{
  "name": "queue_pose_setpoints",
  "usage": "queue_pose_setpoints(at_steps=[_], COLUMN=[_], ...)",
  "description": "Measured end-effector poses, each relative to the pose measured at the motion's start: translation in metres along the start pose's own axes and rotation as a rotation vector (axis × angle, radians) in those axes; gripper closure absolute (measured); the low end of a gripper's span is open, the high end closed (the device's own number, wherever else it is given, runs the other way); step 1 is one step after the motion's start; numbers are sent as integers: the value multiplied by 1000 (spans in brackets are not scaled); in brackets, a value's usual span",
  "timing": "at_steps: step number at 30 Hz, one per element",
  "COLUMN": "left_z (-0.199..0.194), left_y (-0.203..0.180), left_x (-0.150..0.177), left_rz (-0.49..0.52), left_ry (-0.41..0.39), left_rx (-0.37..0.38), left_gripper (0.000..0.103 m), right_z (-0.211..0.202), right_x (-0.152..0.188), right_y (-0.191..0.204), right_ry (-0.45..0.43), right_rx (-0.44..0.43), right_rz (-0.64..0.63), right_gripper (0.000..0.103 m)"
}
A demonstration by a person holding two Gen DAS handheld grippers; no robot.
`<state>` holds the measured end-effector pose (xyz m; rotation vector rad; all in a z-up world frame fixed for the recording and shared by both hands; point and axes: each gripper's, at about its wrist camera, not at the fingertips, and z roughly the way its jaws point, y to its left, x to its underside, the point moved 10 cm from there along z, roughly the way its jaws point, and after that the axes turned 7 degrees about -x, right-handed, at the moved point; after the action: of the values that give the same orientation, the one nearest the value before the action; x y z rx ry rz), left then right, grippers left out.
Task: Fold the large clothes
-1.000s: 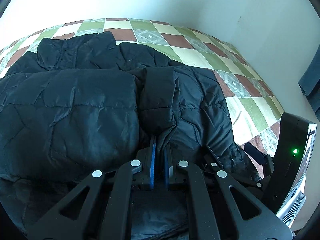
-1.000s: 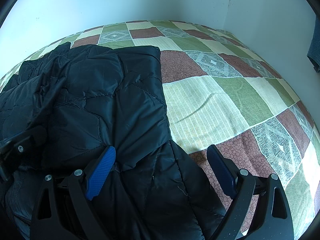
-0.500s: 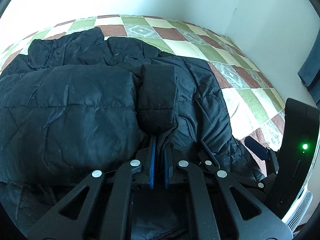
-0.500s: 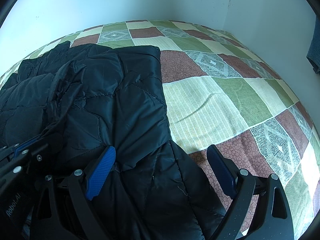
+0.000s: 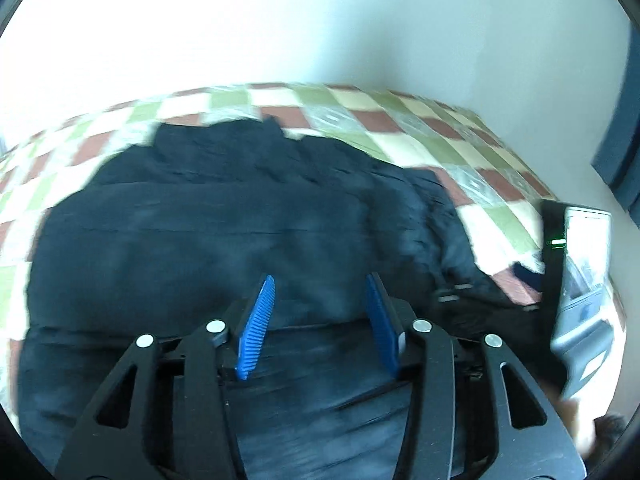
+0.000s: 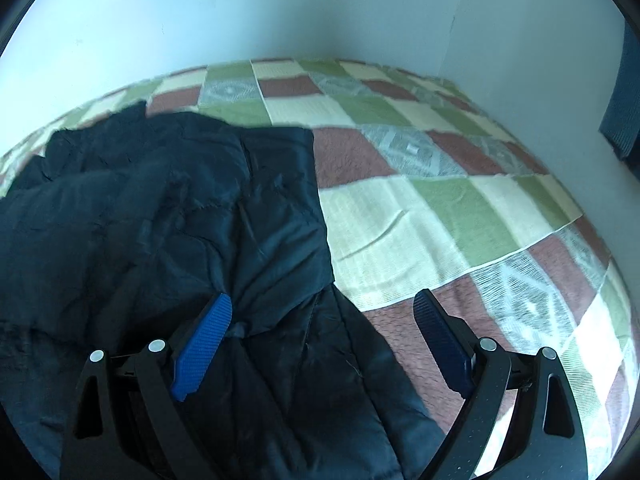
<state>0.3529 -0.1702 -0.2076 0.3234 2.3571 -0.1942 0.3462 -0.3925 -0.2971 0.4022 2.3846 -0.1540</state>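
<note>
A black quilted jacket (image 5: 208,240) lies spread on a bed with a green, cream and red-brown checked cover (image 5: 400,112). My left gripper (image 5: 320,284) hovers above the jacket; its jaws are opening and nothing is between the blue pads (image 5: 258,322). The picture is blurred by motion. In the right wrist view the same jacket (image 6: 160,216) fills the left half, its right edge folded over. My right gripper (image 6: 324,304) stands wide open above the jacket's lower right edge, its pads not pressing on the fabric.
White walls meet in a corner behind the bed (image 6: 452,20). A dark cloth hangs at the right edge (image 6: 624,80). The right gripper's body with a green light (image 5: 560,242) shows at the right of the left wrist view. The bed cover (image 6: 460,208) lies bare to the right of the jacket.
My left gripper let go of the jacket fold, its jaws parted, and it pulled up and back, so more wall shows. The right gripper rose slightly and stayed open.
</note>
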Motion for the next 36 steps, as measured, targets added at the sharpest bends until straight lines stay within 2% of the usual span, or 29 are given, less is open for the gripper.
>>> queue_pose_setpoints(at_steps=[5, 10, 12, 14, 15, 17, 18, 19, 20, 23, 26, 31, 36], left_z=[-10, -6, -3, 1, 3, 8, 7, 7, 6, 5, 16, 43, 60], left_y=[101, 185, 206, 218, 224, 228, 230, 232, 233, 235, 235, 242, 242], left_x=[1, 11, 16, 20, 24, 28, 29, 30, 27, 21, 18, 30, 43], left_rz=[-96, -209, -219, -226, -234, -244, -247, -252, -258, -261, -241, -203, -174], left_ry=[-14, 11, 15, 27, 35, 46, 46, 42, 34, 11, 21, 81, 123], left_rx=[-167, -300, -345, -367, -369, -369, -370, -368, -366, -363, -370, -420, -427], left_gripper=[55, 55, 55, 55, 55, 55, 55, 55, 55, 54, 54, 53, 51], right_z=[-30, -11, 3, 16, 22, 31, 31, 29, 25, 17, 24, 44, 50], right_x=[-22, -36, -34, -29, -25, -19, -18, -20, -20, -26, -24, -9, -5], right_y=[28, 71, 86, 97, 101, 109, 111, 114, 117, 108, 98, 103, 101], right_ry=[-57, -14, 18, 59, 84, 128, 129, 121, 114, 92, 102, 127, 128], right_rx=[-87, -170, -189, -187, -198, -250, -249, -250, -251, -229, -187, -131, -136], right_rz=[3, -18, -33, -49, -47, -29, -39, -61, -74, -61, -71, -149, -143], right_gripper=[12, 13, 22, 41, 47, 70, 74, 87, 92, 94, 94, 93, 93])
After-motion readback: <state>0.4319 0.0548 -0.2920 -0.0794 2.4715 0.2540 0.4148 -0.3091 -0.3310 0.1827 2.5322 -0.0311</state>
